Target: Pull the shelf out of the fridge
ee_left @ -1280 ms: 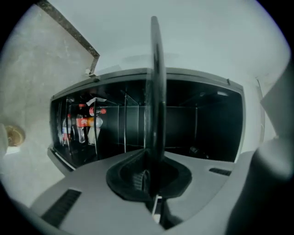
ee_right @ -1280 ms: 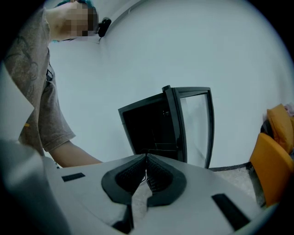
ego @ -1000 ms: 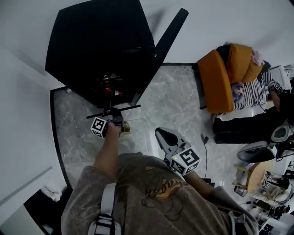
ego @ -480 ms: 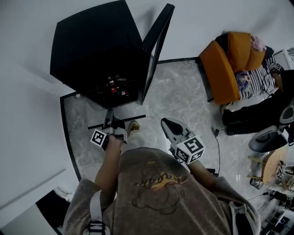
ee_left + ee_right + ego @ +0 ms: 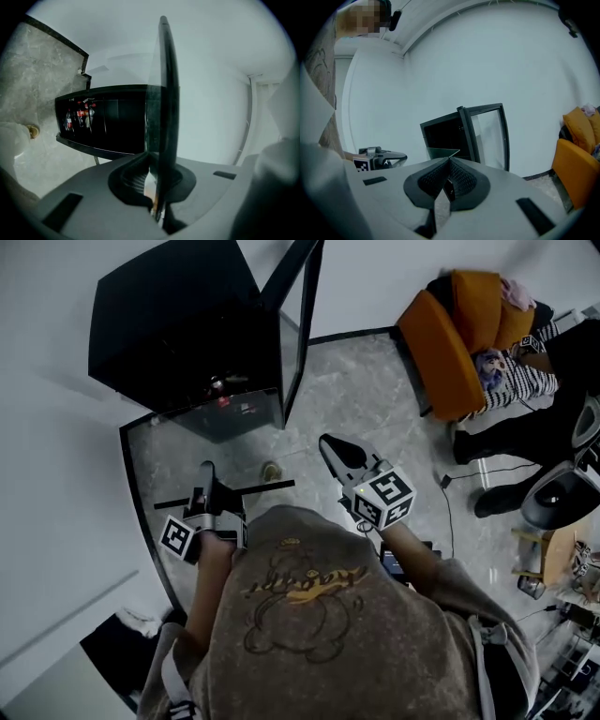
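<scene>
Glass with a black front rail, the shelf (image 5: 267, 487) lies roughly level above the floor (image 5: 366, 409), at 6 o'clock from the fridge (image 5: 178, 324) opening. It appears withdrawn from the cabinet. Its far edge is near the opening, and no view settles whether it has fully cleared.

The left gripper (image 5: 206, 479) is pinched onto the shelf near the middle of the rail. In the left gripper view the shelf (image 5: 165, 93) stands edge-on between the pads of the left gripper (image 5: 157, 178), which press on both faces. The right gripper (image 5: 336, 451) hangs at 3 o'clock from the shelf, apart from it. In the right gripper view its jaws (image 5: 449, 180) are pressed together on nothing.

The fridge door (image 5: 305, 324) stands open at 12 o'clock from the rail. Bottles (image 5: 79, 115) are visible inside the cabinet. An orange armchair (image 5: 450, 343) sits at 2 o'clock, well apart.

Hazards from this position:
- Rotation in the grip. One narrow pinch carries the whole pane, so the overhanging glass can lever downward and slide out of the pads.
- Edge strike. A swing toward 12 o'clock can knock the far edge against the door or cabinet lip.
- Drop onto stone. With the right gripper giving no support, any slip would likely break the pane.
</scene>
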`<state>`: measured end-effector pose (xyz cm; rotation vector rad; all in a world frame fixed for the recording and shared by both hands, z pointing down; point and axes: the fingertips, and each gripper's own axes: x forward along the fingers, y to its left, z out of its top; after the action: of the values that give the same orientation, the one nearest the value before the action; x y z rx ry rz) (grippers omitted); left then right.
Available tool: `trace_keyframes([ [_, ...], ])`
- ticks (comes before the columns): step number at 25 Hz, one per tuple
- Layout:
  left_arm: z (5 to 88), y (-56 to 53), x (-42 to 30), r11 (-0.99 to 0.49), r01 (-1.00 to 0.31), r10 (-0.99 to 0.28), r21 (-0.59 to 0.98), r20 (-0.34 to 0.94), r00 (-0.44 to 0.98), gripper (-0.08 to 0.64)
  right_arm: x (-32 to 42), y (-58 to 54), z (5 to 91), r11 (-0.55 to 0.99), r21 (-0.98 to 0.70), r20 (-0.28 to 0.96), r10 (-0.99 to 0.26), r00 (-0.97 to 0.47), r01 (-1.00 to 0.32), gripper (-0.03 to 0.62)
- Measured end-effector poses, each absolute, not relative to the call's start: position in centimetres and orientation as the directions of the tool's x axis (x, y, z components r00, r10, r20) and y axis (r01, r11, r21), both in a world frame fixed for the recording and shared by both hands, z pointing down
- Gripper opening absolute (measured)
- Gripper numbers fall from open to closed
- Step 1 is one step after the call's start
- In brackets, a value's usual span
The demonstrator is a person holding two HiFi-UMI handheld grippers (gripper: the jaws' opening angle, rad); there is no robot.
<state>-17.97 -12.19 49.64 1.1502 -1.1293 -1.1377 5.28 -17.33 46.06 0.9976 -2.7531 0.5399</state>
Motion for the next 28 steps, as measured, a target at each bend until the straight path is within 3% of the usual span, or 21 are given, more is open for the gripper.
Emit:
trace_keyframes([
  [7, 45.6, -8.0, -17.7, 0.046, 0.045, -0.997, 0.998, 0.043, 0.071, 0.016, 6.0, -16.0, 45.7, 0.710, -0.285, 0.260, -0.589, -0.765, -0.644, 0.021],
  [28, 45.9, -4.6, -17.8, -0.001, 0.060, -0.996, 0.998, -0.006, 0.085, 0.017, 6.1, -12.8, 44.3, 0.804, -0.234, 0.255, -0.492, -0.832, -0.547, 0.021],
])
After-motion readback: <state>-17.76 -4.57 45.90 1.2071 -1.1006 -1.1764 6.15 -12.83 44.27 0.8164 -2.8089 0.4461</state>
